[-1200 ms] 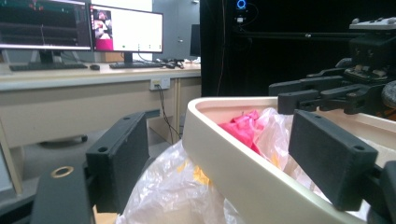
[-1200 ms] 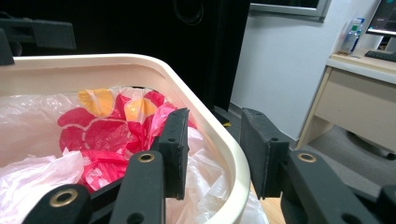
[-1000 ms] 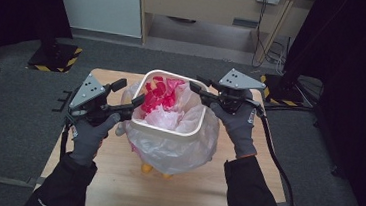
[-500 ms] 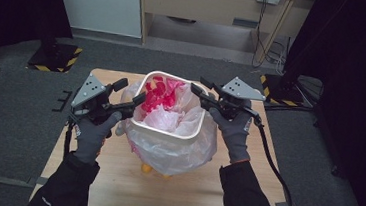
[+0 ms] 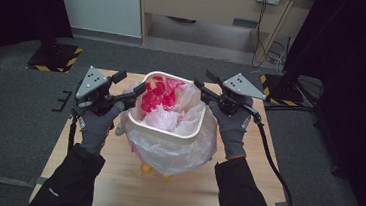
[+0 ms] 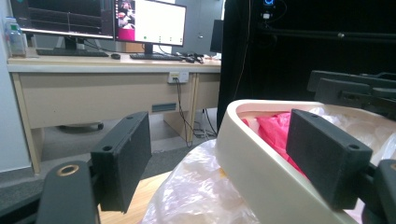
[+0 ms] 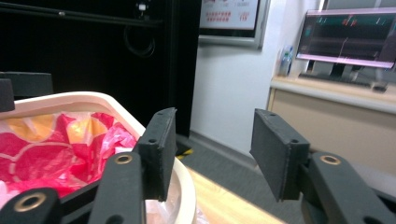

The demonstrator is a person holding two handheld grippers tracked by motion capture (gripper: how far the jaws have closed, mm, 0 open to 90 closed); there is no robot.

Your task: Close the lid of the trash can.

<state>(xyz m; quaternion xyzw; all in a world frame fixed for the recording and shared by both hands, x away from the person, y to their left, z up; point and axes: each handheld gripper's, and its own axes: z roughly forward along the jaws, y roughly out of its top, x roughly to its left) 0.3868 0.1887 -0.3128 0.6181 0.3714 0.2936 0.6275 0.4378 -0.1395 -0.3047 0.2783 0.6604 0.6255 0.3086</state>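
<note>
A cream bin (image 5: 168, 132) lined with a clear plastic bag (image 5: 176, 155) stands on the wooden table (image 5: 114, 182), with red and pink bags (image 5: 156, 93) inside. My left gripper (image 5: 132, 82) is open at the bin's left rim. In the left gripper view (image 6: 219, 128) the rim (image 6: 252, 154) runs between the jaws without either pad pressing, and the red plastic (image 6: 275, 130) lies beyond. My right gripper (image 5: 202, 79) is at the right rim. Its jaws (image 7: 215, 126) have just been opening and nothing is between them; the rim (image 7: 70, 99) is beside its left jaw.
A small orange object (image 5: 146, 168) peeks out under the bagged bin. Behind the table is a desk (image 5: 199, 4) with trailing cables. Yellow-and-black striped bases (image 5: 54, 56) sit on the floor left and right, and dark curtains stand at both sides.
The right gripper's jaws have opened wider at the bin's right rim. The left gripper and the bin have stayed where they were.
</note>
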